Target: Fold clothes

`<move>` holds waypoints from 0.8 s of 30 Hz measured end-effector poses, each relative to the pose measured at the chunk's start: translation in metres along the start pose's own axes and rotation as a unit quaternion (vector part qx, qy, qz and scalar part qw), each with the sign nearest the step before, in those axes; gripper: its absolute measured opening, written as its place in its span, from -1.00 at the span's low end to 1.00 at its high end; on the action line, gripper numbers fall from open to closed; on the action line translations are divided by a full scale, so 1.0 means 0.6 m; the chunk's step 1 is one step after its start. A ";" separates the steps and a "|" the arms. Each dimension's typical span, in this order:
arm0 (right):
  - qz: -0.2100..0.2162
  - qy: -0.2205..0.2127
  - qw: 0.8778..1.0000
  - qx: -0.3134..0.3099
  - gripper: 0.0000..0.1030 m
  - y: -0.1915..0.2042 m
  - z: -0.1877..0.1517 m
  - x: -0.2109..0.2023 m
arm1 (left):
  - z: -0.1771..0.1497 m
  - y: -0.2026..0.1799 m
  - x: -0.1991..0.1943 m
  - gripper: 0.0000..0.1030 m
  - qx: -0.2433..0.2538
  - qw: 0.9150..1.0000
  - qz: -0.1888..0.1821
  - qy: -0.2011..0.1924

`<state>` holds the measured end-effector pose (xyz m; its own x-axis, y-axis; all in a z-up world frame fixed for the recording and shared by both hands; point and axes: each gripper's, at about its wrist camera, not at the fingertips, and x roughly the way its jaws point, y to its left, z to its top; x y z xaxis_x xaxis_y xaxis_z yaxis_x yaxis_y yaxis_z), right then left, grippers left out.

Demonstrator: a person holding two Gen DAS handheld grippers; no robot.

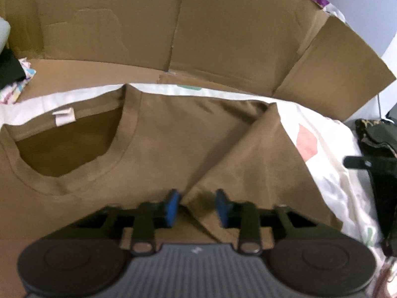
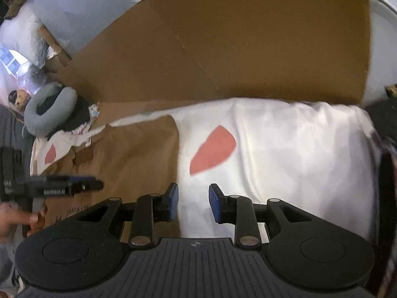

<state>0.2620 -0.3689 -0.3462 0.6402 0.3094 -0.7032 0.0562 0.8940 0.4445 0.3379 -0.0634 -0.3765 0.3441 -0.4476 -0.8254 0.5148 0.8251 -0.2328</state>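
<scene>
We see the brown cotton T-shirt (image 1: 158, 149) lying flat on the white patterned sheet (image 2: 285, 149), sleeve folded inward. Left gripper (image 1: 197, 208) fingers are spread above the sleeve; right gripper (image 2: 193, 203) fingers are spread, empty, over the sheet.

The shirt (image 1: 158, 144) lies flat on a sheet (image 2: 285, 149), collar (image 1: 119, 149) to the left, one sleeve (image 1: 260, 164) folded over its body. Cardboard (image 1: 223, 37) stands behind both. A neck pillow (image 2: 47, 109) sits far left of the sheet.
</scene>
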 end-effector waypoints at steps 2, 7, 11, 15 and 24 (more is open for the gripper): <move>0.004 0.003 1.000 -0.007 -0.35 0.003 0.014 0.022 | 0.000 0.005 0.001 -0.70 -0.008 1.000 -0.004 0.005; 0.019 0.010 1.000 -0.016 -0.35 0.017 0.050 0.083 | 0.009 0.012 -0.013 -0.87 -0.027 0.999 -0.012 0.013; 0.026 0.015 0.999 -0.035 -0.35 0.034 0.077 0.123 | 0.022 0.006 -0.030 -0.90 -0.025 1.000 -0.010 0.015; 0.026 0.014 0.998 -0.046 -0.35 0.037 0.099 0.151 | 0.032 0.003 -0.043 -0.91 -0.034 0.999 -0.004 0.019; 0.036 0.025 0.997 -0.062 -0.35 0.040 0.120 0.208 | 0.045 0.005 -0.033 -0.93 -0.044 0.998 0.028 0.033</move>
<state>0.3983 -0.3320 -0.3835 0.6005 0.3865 -0.7000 -0.0850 0.9014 0.4246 0.3539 -0.0612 -0.3467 0.3166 -0.3783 -0.8699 0.4236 0.8769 -0.2272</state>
